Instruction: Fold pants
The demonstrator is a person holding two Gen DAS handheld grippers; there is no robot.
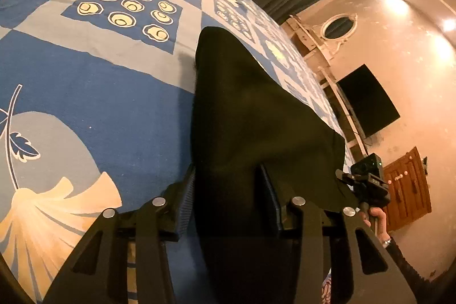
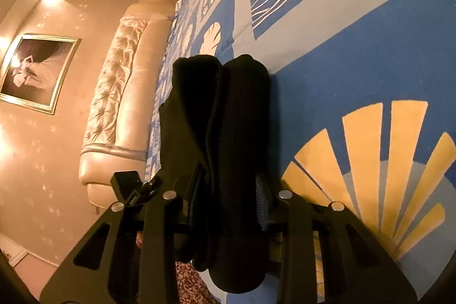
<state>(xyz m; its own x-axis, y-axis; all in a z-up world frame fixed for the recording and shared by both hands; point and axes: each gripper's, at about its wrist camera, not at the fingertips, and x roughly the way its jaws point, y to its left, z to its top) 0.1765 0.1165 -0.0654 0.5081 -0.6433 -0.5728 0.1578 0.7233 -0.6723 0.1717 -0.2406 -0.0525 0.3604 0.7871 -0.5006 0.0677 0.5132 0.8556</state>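
The black pants (image 1: 250,116) hang between my two grippers above the blue patterned bedspread (image 1: 94,93). My left gripper (image 1: 228,190) is shut on one end of the pants, with the cloth bunched between its fingers. My right gripper (image 2: 228,190) is shut on the other end of the pants (image 2: 228,118), where the cloth shows as thick folded layers. The right gripper also shows in the left wrist view (image 1: 367,178) at the far right, held by a hand. The left gripper's body shows in the right wrist view (image 2: 131,187) at the lower left.
The bedspread (image 2: 356,47) covers a bed with a padded cream headboard (image 2: 119,93). A dark TV (image 1: 367,101) hangs on the wall near a wooden door (image 1: 407,190). A framed picture (image 2: 37,70) hangs on the wall.
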